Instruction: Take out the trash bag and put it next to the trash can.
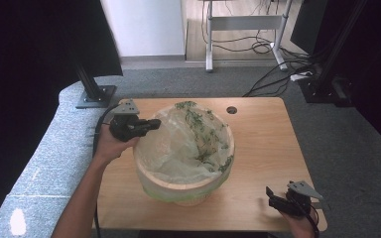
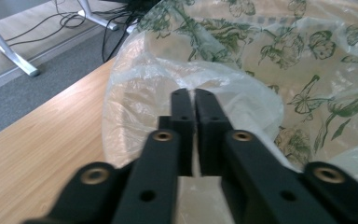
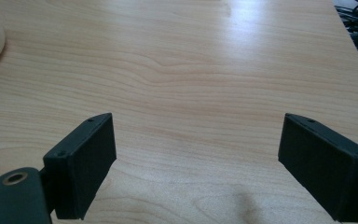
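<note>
Left tool (image 2: pixel 195 100): apparently pinching bag (image 2: pixel 186 74) | right tool (image 3: pixel 196 163): spread wide above table (image 3: pixel 191 60)

Pale wood-grain surface (image 3: pixel 191 70) with a smooth, lightly sheened finish, thin translucent plastic liner (image 1: pixel 178 144) crinkled and printed with green leaves, light wooden bucket (image 1: pixel 178 191), matt black plastic jaws with brass-coloured rivets, speckled grey carpet (image 1: pixel 44 148)

Bag (image 1: pixel 188 144): translucent white, green plant print. Bin (image 1: pixel 178 186): pale wood. Table (image 1: pixel 263 144): light wood grain. Both grippers' jaws: black.
</note>
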